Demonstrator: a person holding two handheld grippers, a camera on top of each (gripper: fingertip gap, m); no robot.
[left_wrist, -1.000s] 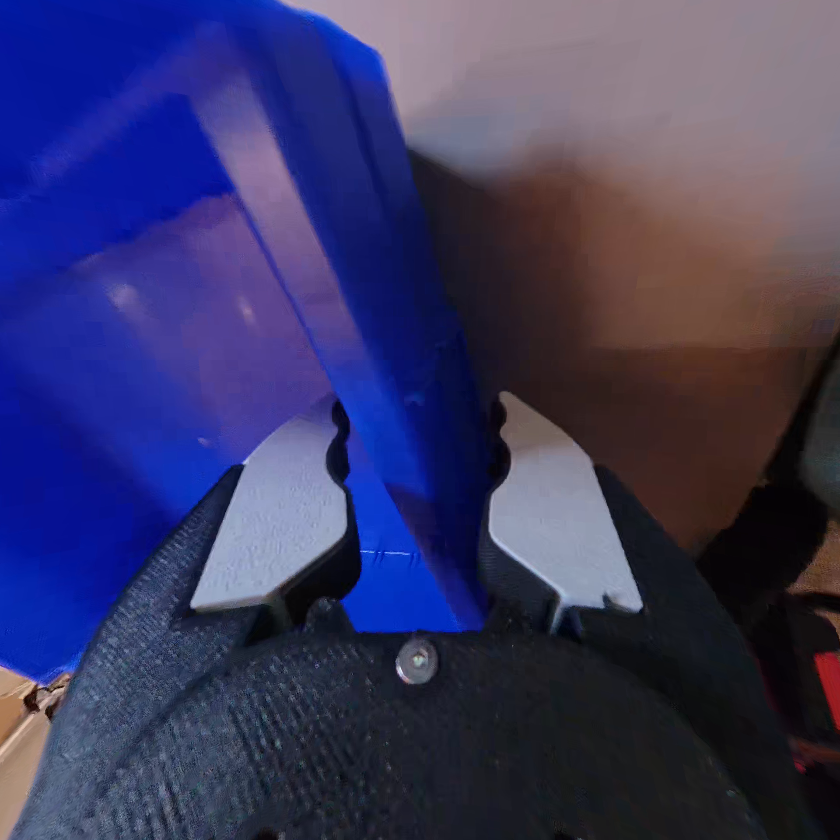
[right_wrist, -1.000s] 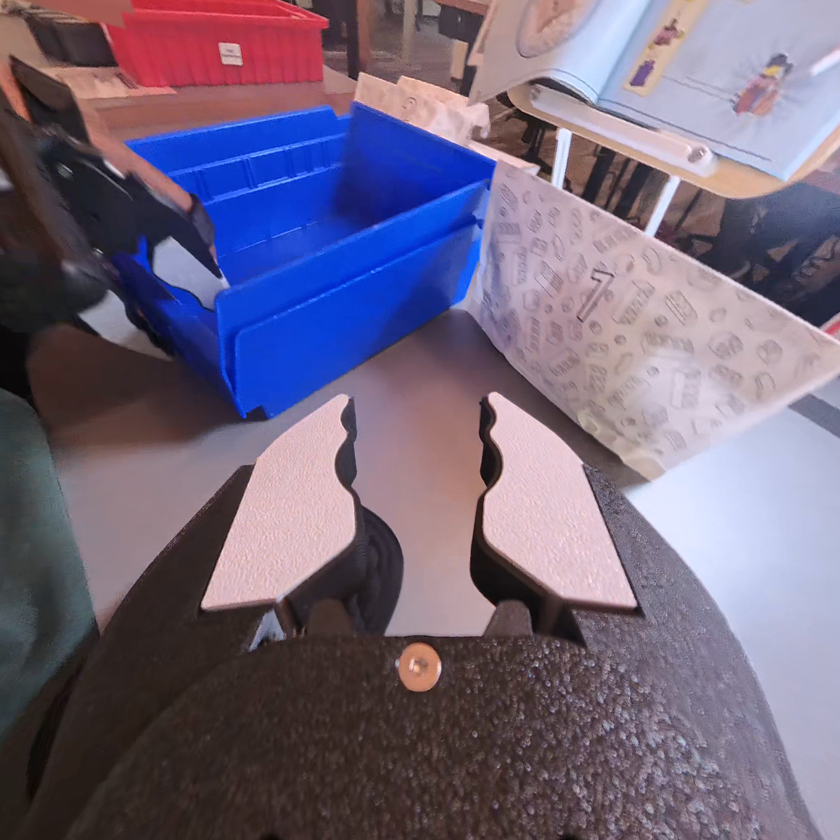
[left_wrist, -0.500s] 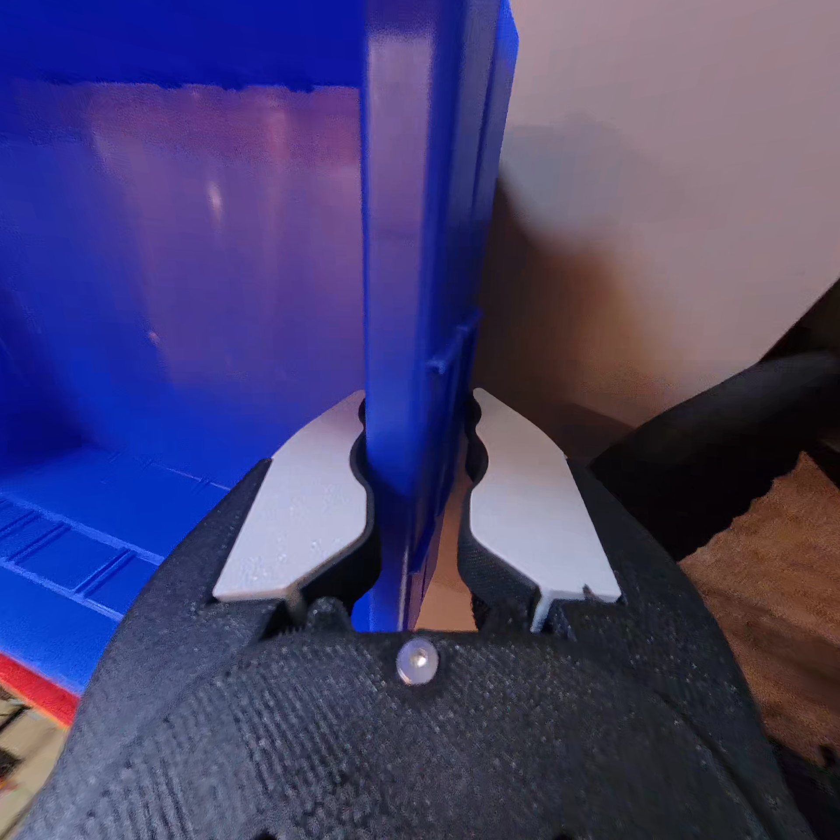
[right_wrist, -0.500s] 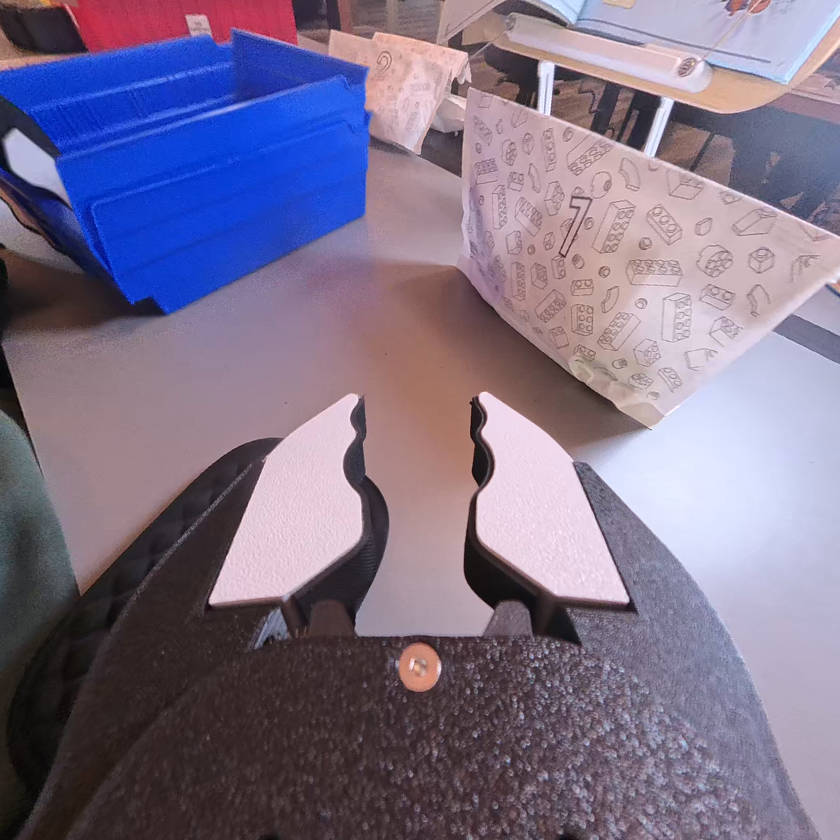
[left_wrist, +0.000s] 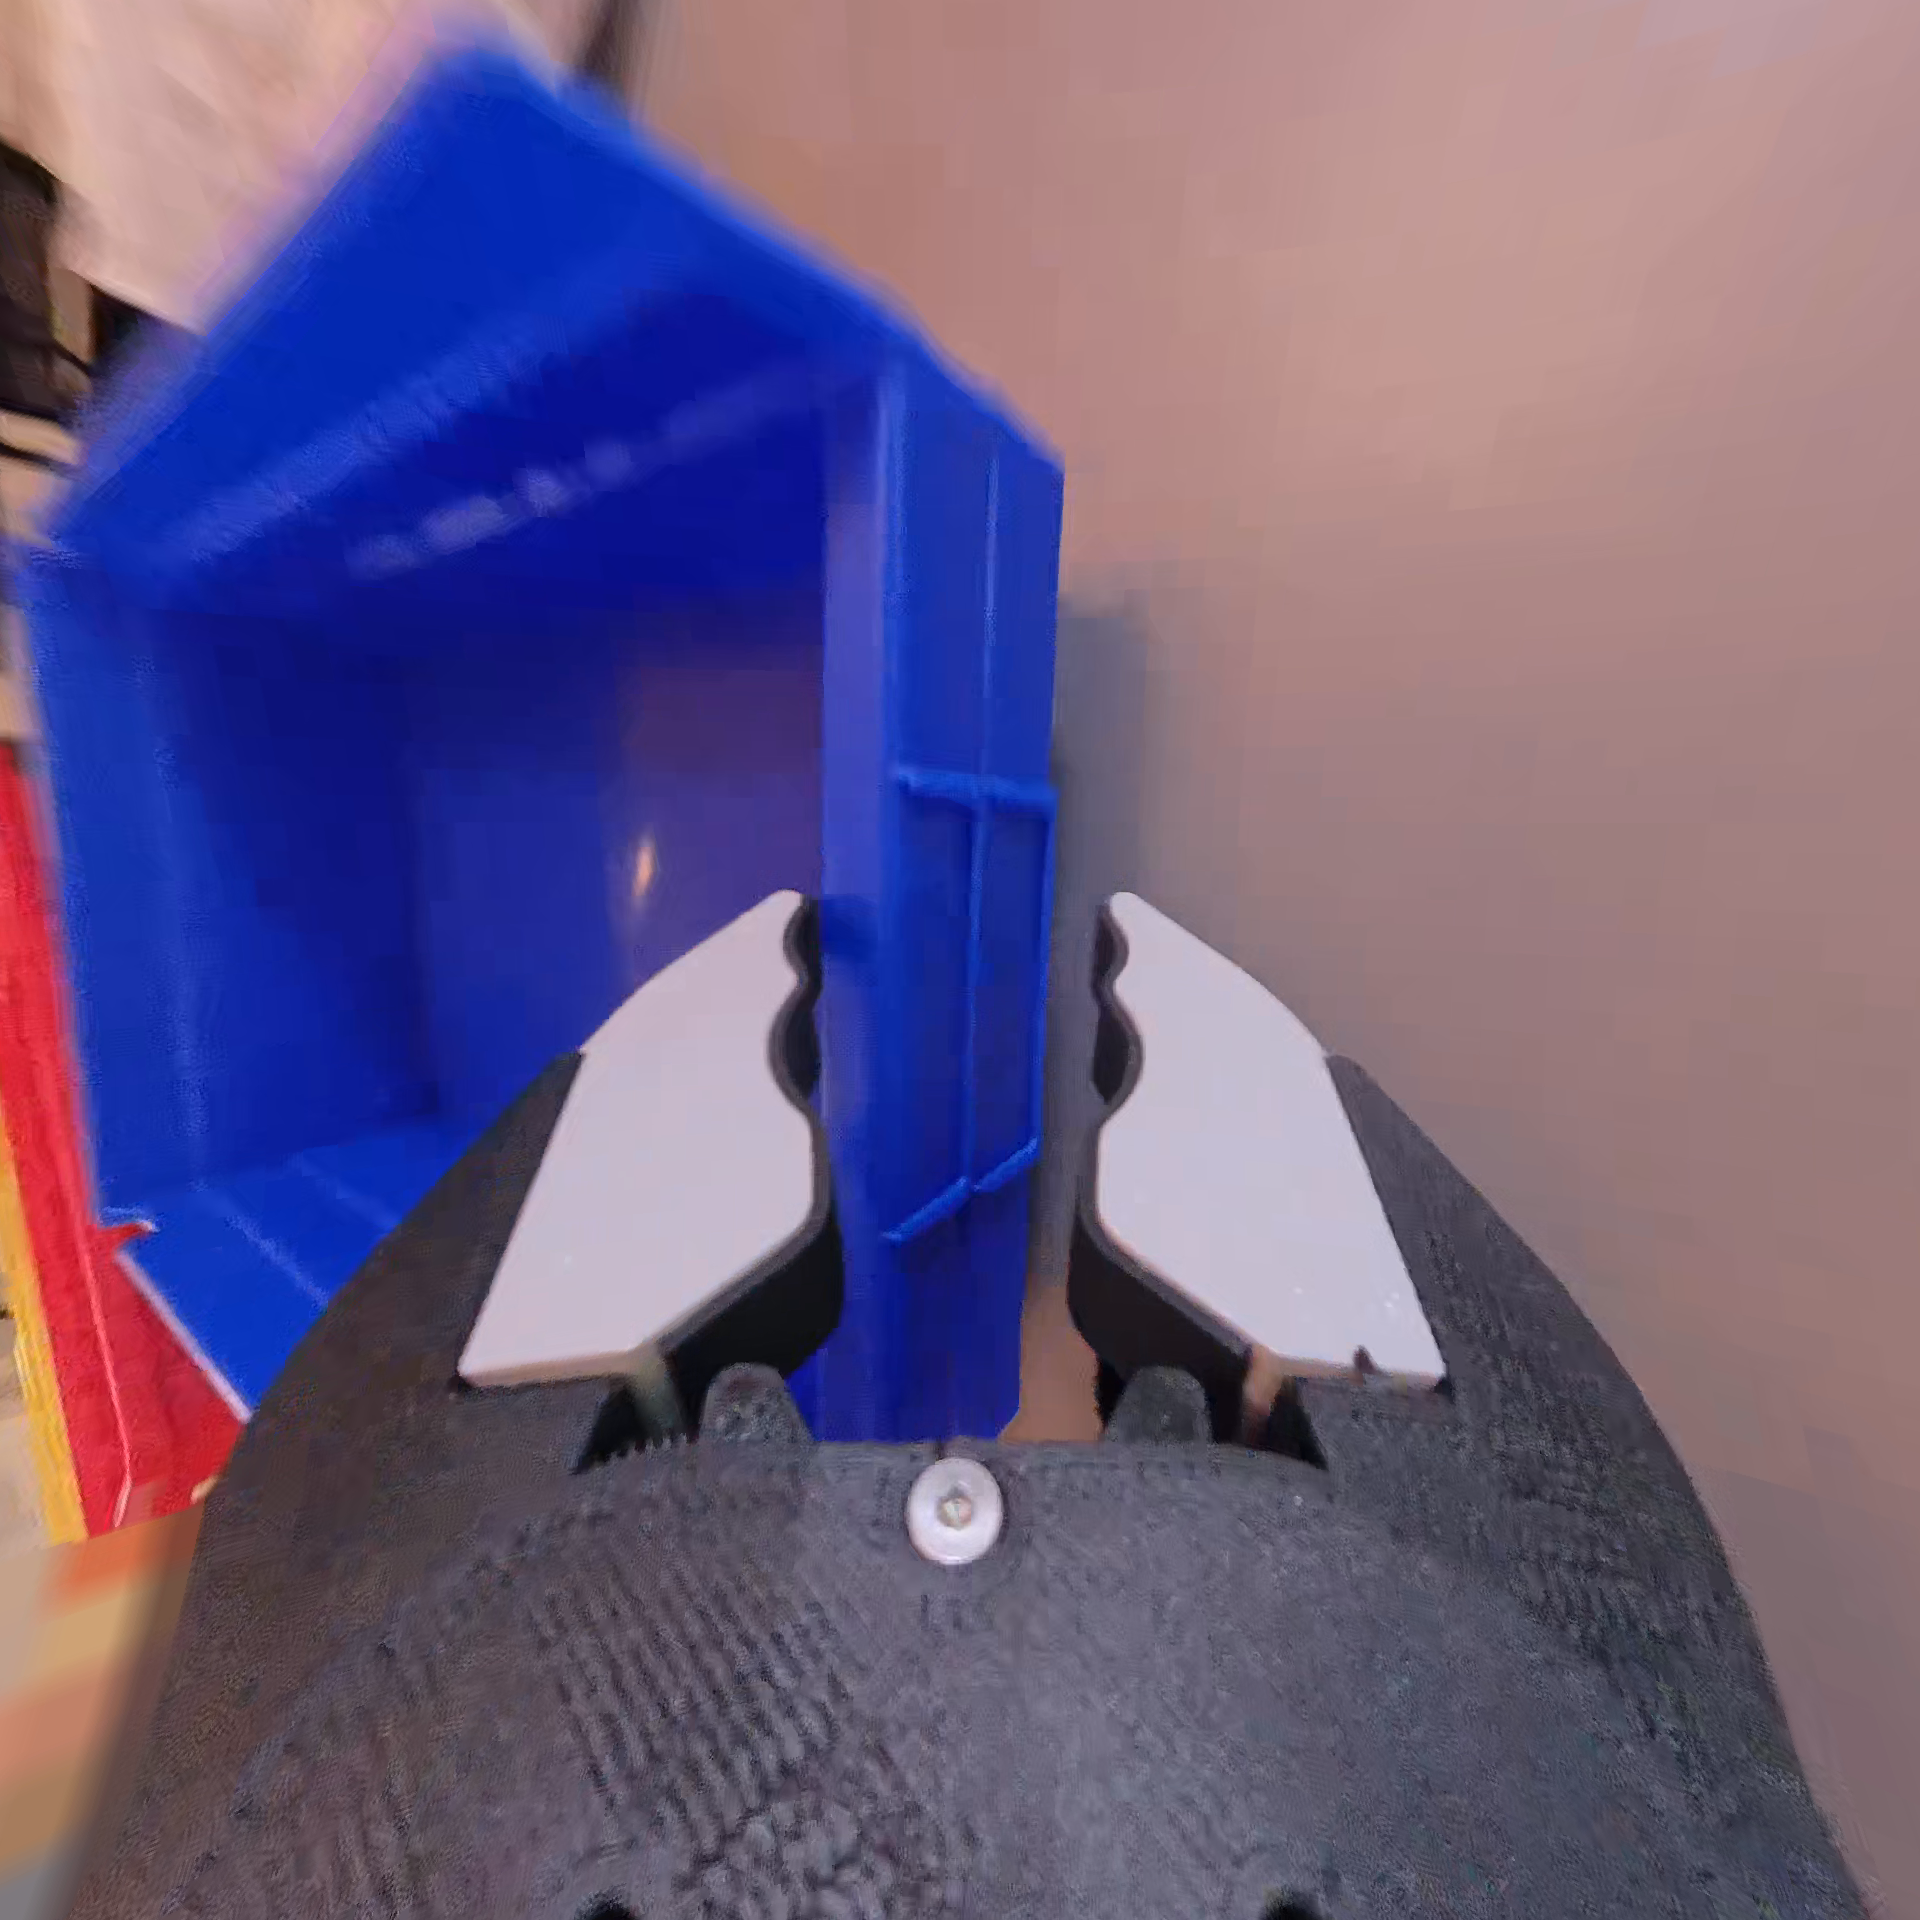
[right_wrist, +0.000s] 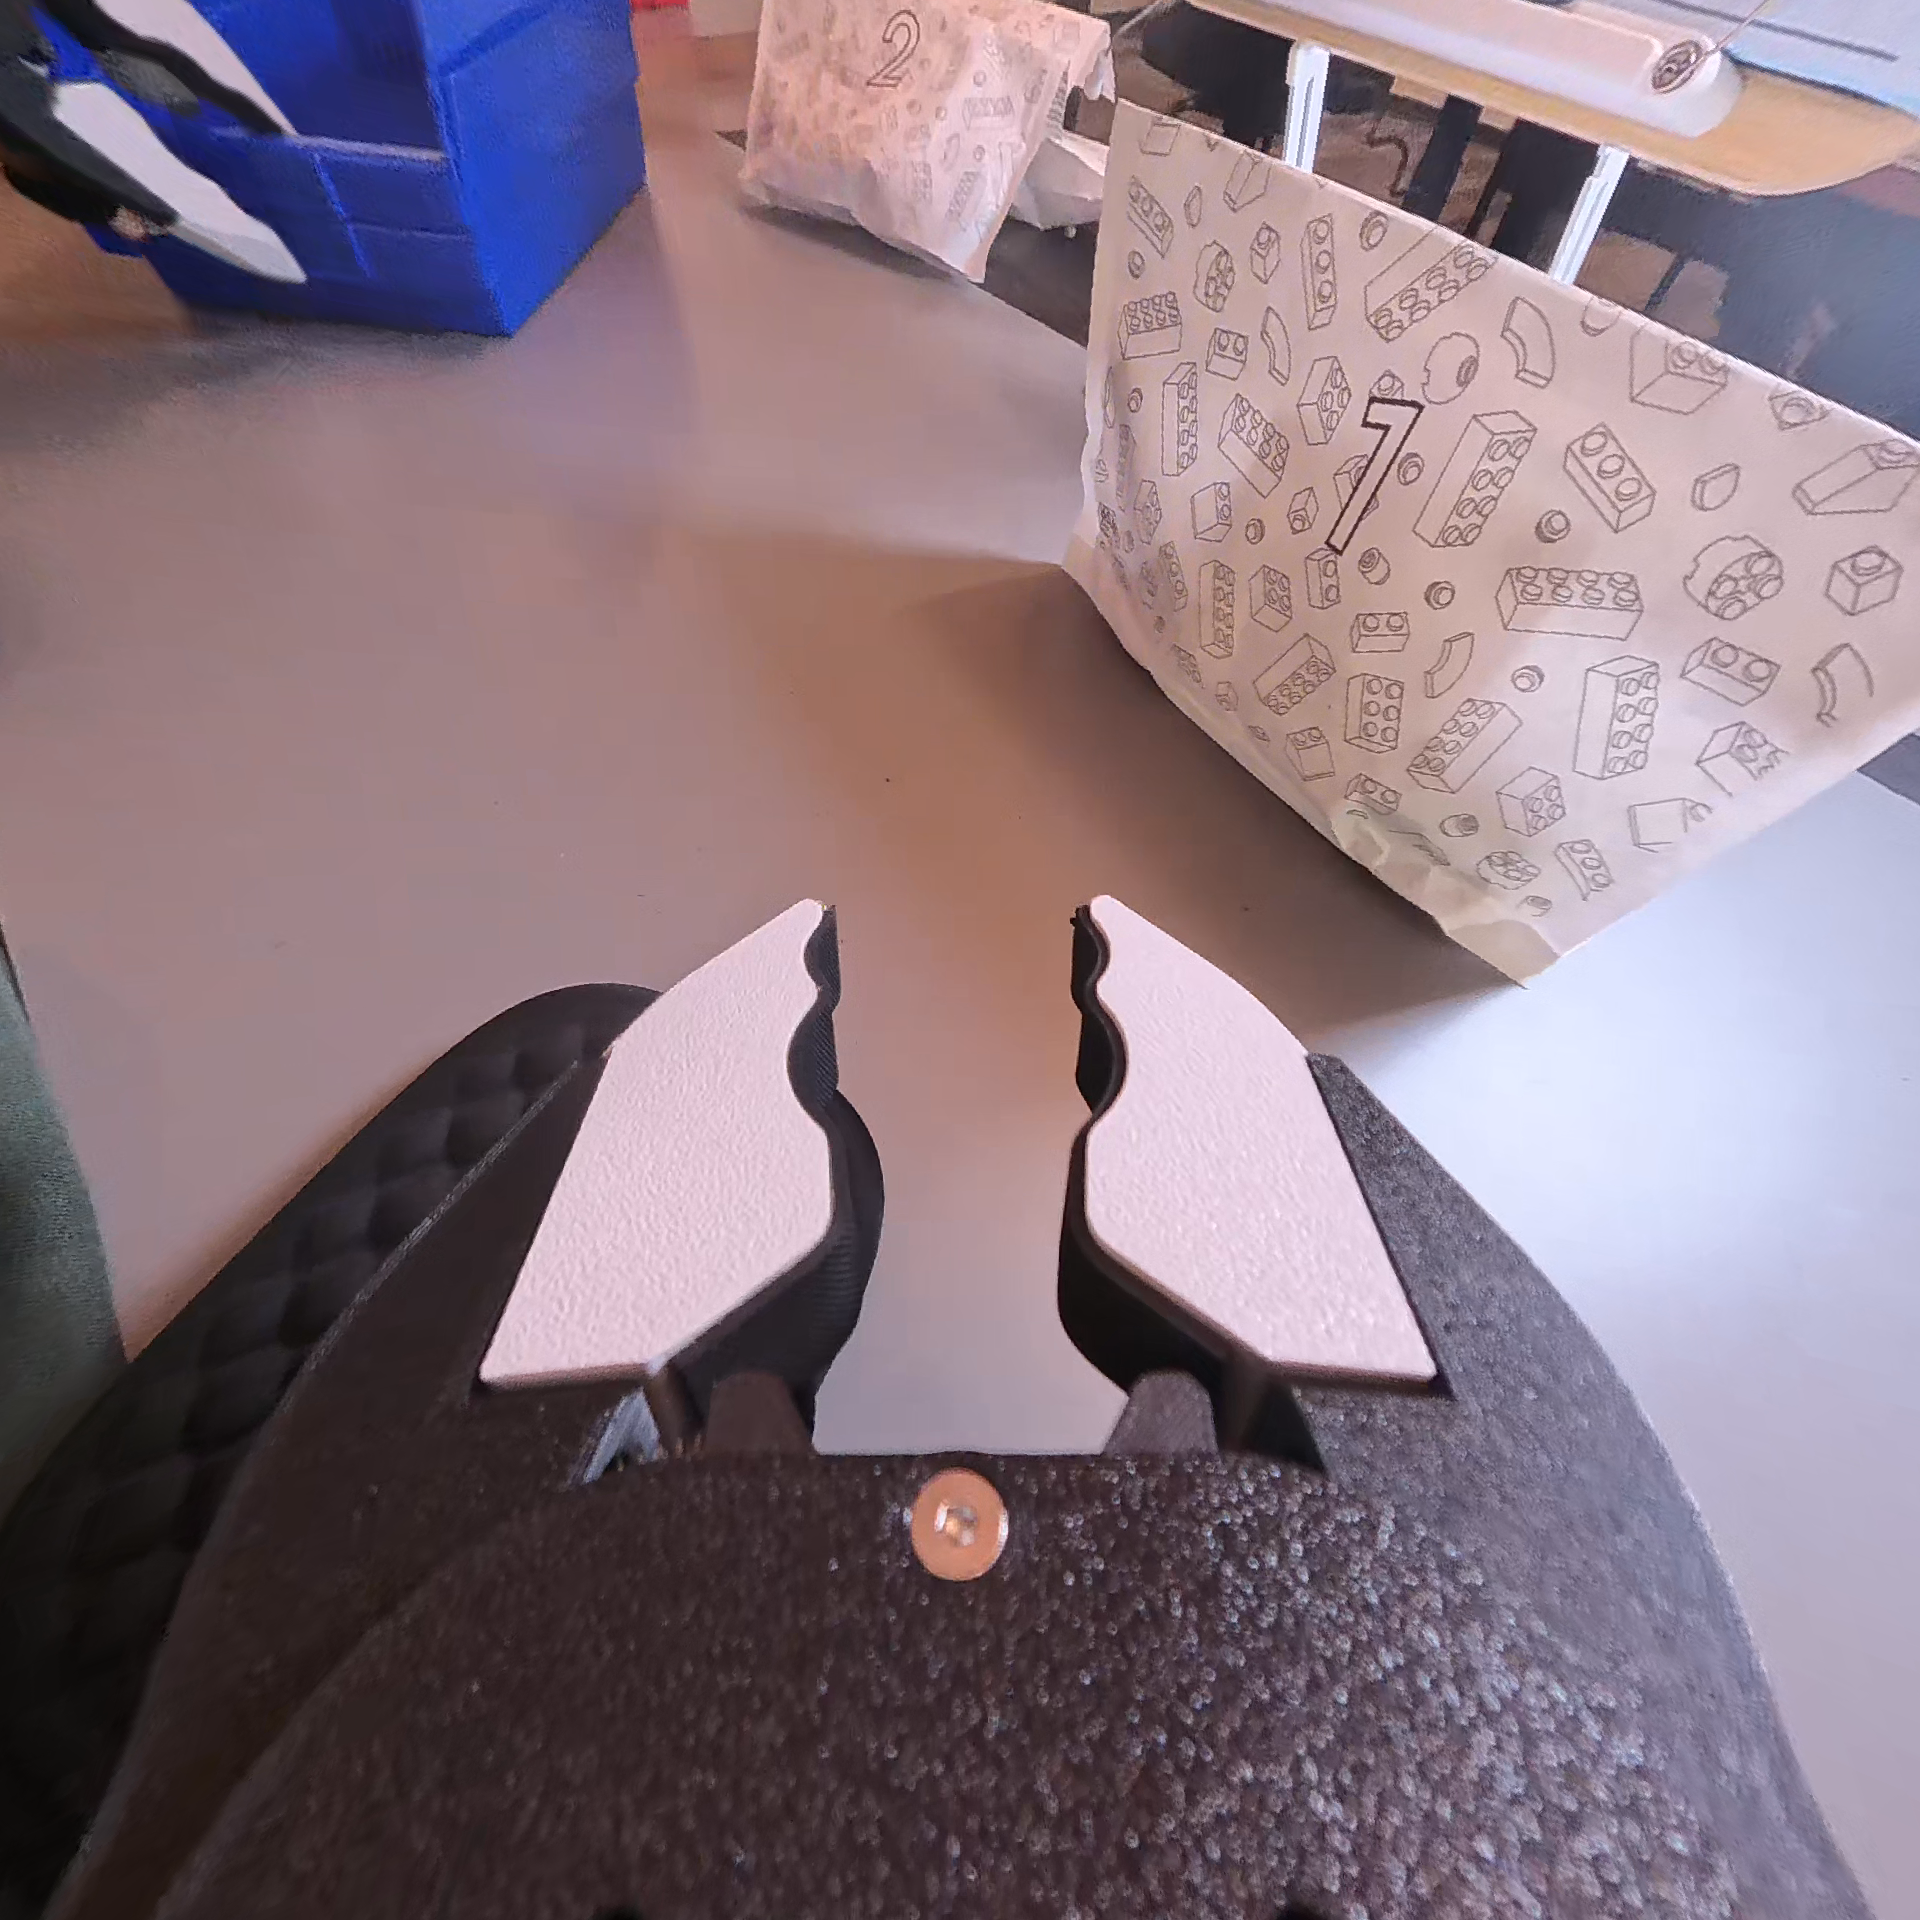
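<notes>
A blue plastic bin (left_wrist: 468, 831) fills the left of the left wrist view. Its right side wall (left_wrist: 935, 727) stands between the fingers of my left gripper (left_wrist: 953, 914). The left pad lies at the wall; the right pad (left_wrist: 1117, 987) stands clear of it with a visible gap, so the gripper is open. The right wrist view shows the same bin (right_wrist: 499, 156) at the far left with the left gripper (right_wrist: 197, 135) at its edge. My right gripper (right_wrist: 953, 920) is open and empty above the grey table (right_wrist: 520, 675), left of a paper bag (right_wrist: 1455, 571) printed with bricks.
A second, smaller printed paper bag (right_wrist: 914, 135) lies at the back behind the bin. A red bin (left_wrist: 73, 1195) sits beside the blue one at the left edge. Another table on white legs (right_wrist: 1455, 62) stands behind the big bag. Some 55 centimeters of space lies between my two pairs of fingers.
My left gripper closed on the bin's wall half a second ago and has now opened off it. My right gripper has swung right, away from the bin and nearer the big bag.
</notes>
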